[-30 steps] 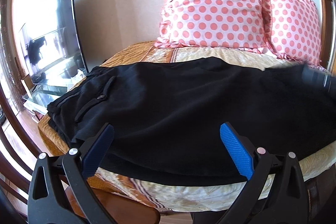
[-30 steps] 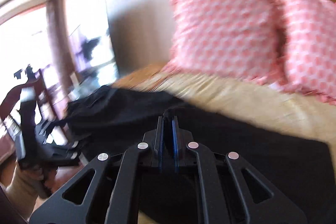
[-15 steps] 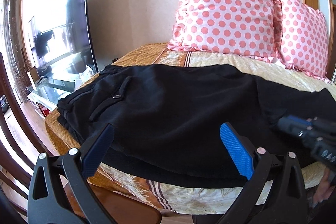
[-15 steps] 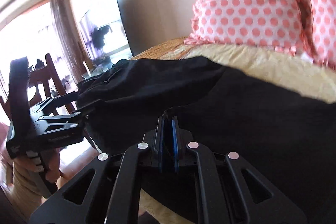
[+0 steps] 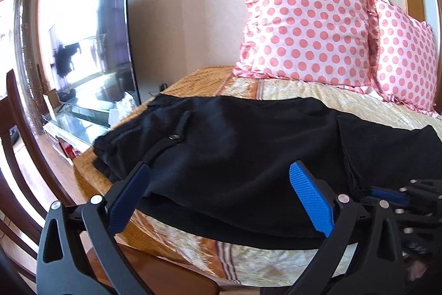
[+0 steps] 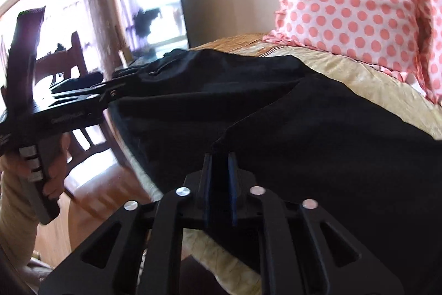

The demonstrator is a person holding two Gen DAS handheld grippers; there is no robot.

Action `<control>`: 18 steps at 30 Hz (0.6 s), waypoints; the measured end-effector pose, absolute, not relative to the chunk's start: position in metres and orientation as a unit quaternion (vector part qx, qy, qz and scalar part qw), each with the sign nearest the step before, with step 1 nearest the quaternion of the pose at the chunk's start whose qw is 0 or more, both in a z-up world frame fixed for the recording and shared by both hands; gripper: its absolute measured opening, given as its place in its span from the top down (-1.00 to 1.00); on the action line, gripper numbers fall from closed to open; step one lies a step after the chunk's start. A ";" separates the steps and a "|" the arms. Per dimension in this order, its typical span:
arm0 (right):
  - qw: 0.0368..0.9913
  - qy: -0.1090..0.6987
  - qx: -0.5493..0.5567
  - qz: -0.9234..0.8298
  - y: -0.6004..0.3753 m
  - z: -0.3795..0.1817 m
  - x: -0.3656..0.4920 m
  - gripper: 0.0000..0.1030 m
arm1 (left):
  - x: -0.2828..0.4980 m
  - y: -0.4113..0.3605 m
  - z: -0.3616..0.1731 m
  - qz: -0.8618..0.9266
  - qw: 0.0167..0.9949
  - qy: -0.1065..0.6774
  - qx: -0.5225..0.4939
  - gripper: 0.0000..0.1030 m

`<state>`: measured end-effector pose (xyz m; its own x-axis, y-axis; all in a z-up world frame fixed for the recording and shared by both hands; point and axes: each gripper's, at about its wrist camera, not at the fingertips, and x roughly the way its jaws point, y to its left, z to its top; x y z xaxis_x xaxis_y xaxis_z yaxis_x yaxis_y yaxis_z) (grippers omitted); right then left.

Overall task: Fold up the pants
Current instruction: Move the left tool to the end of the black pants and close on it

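Black pants lie spread across a bed, filling the middle band of the left wrist view, the buttoned waist end toward the left of the frame and the legs running off to the right. A flap of leg fabric is already laid back over the rest at right centre, so the fold seems partly made.

The left gripper sits at the bottom of its own frame, its blue-padded fingers spread wide apart and holding nothing, poised just in front of the near hem. It probably waits there ready to take the near edge.

The right gripper, at lower centre of the right wrist view, has its fingers drawn close together with dark cloth between them; it appears to be pinching the corner of the folded-over flap, likely to keep the layer in place.

The left wrist view shows the whole garment, two pink polka-dot pillows at upper right and a television at left. The right wrist view alone shows the pinch up close, plus the person's left hand gripping the left tool's handle at the left edge and a wooden chair behind it.
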<state>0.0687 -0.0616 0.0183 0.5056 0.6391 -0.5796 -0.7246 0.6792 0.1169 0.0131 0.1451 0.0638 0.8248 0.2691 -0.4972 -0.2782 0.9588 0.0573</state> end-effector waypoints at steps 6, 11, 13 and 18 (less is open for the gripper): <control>0.902 0.281 -0.055 0.322 -0.073 0.039 0.097 0.20 | 0.003 0.182 0.069 0.190 0.947 0.252 -0.058 -0.96; 0.887 0.306 -0.134 0.319 -0.049 0.014 0.090 0.20 | -0.001 0.235 0.061 0.195 0.929 0.278 -0.145 -0.96; 0.883 0.308 -0.141 0.324 -0.047 0.014 0.086 0.20 | -0.003 0.256 0.056 0.187 0.922 0.284 -0.186 -0.96; 0.883 0.323 -0.105 0.325 -0.059 0.010 0.092 -0.08 | -0.003 0.297 0.045 0.153 0.903 0.284 -0.284 -0.96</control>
<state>0.0922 -0.0595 0.0095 0.5800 0.5051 -0.6391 -0.6408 0.7673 0.0248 -0.0030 0.2968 0.0455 0.7915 0.1147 -0.6003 -0.4379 0.7916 -0.4261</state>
